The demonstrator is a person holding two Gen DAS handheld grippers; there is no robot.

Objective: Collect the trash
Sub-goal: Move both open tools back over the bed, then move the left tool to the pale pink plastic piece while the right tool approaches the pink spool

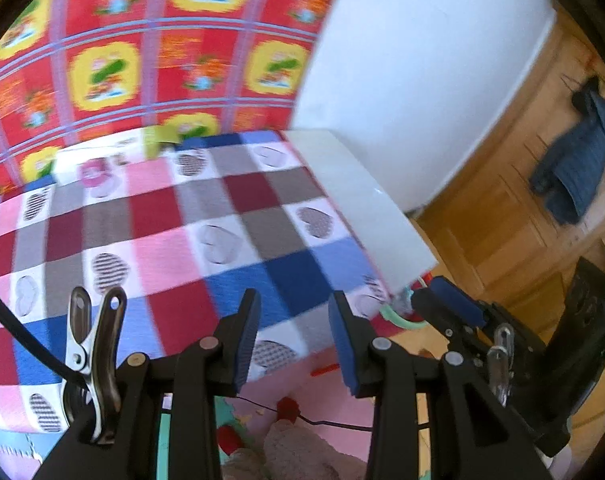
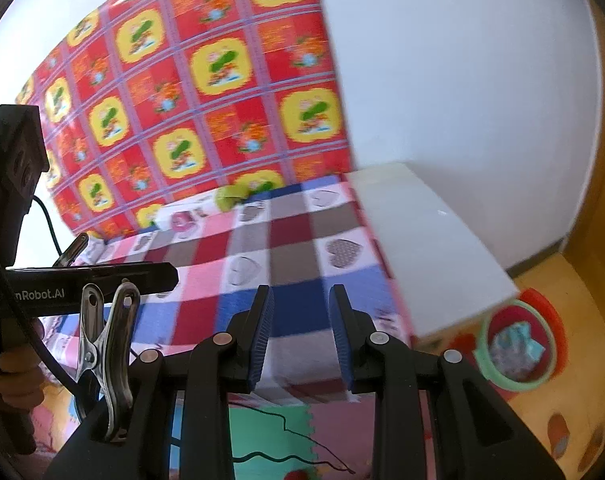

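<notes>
Both handheld tools are matte black plastic: the left gripper [image 1: 294, 344] and right gripper [image 2: 300, 336] carry ribbed blue pads [image 2: 262, 332], silver pivot rivets [image 2: 222, 338], a steel spring clip [image 2: 106, 364] and a black cable [image 1: 26, 340].

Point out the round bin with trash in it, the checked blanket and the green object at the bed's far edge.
Round bin [image 2: 516, 385]: right wrist view, on its green front rim.
Checked blanket [image 1: 174, 216]: left wrist view, on a dark red square.
Green object [image 2: 229, 197]: right wrist view, on its blurred middle.
</notes>
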